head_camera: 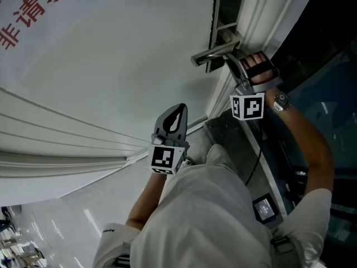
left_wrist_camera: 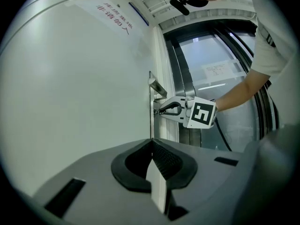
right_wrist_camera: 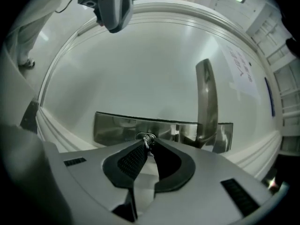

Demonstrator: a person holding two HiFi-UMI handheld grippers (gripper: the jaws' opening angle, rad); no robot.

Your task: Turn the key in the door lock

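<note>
At brushed-steel lock plate (right_wrist_camera: 112,125), right tool (right_wrist_camera: 149,145) pinching small metal key (right_wrist_camera: 148,141), left tool (left_wrist_camera: 152,144) closed, ribbed pads together.

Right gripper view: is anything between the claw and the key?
Nothing visible. The right claw is closed on the key at the lock plate; the door handle stands off to one side.

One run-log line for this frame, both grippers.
right gripper: shut on key in lock plate | left gripper: shut, empty, away from lock plate | door handle: not gripped
</note>
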